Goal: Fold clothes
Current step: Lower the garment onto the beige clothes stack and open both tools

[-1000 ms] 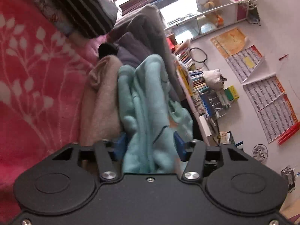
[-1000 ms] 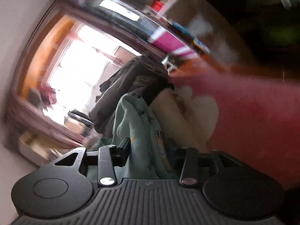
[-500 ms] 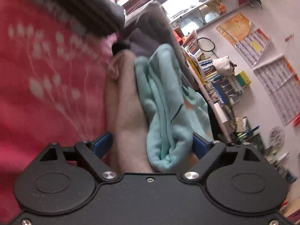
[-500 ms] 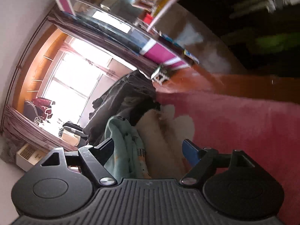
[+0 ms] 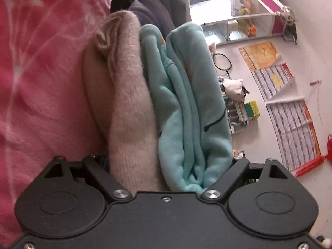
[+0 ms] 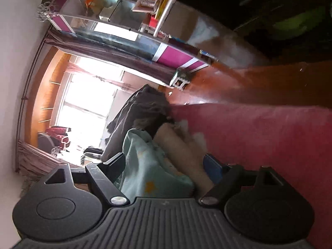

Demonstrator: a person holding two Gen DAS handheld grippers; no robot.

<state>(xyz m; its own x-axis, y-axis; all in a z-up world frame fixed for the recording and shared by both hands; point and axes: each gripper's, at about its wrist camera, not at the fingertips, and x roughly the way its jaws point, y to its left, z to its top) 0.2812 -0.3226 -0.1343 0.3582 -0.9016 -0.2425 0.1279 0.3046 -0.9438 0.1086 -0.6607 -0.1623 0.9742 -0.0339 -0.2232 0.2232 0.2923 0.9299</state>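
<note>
A folded teal garment (image 5: 186, 103) lies pressed flat against a folded beige knit garment (image 5: 124, 103) on the pink blanket (image 5: 41, 83). My left gripper (image 5: 168, 157) is open wide, and both garments fill the gap between its jaws. The cloth hides its fingertips. In the right wrist view the teal garment (image 6: 143, 166) and the beige one (image 6: 180, 151) sit between the spread fingers of my right gripper (image 6: 164, 164), which is open. Its blue pad (image 6: 211, 166) stands just clear of the beige cloth.
Dark grey garments (image 5: 157, 10) are heaped behind the two folded ones. Calendars (image 5: 290, 114) hang on the wall beside a cluttered bookshelf (image 5: 238, 108), with a glass cabinet (image 5: 238, 20) further along. A bright window (image 6: 89, 95) and a wooden bed frame (image 6: 238, 83) lie beyond the blanket.
Both grippers let go of the teal garment and spread their jaws wide. They now straddle the teal and beige garments together. Both views rolled and drew closer to the pile.
</note>
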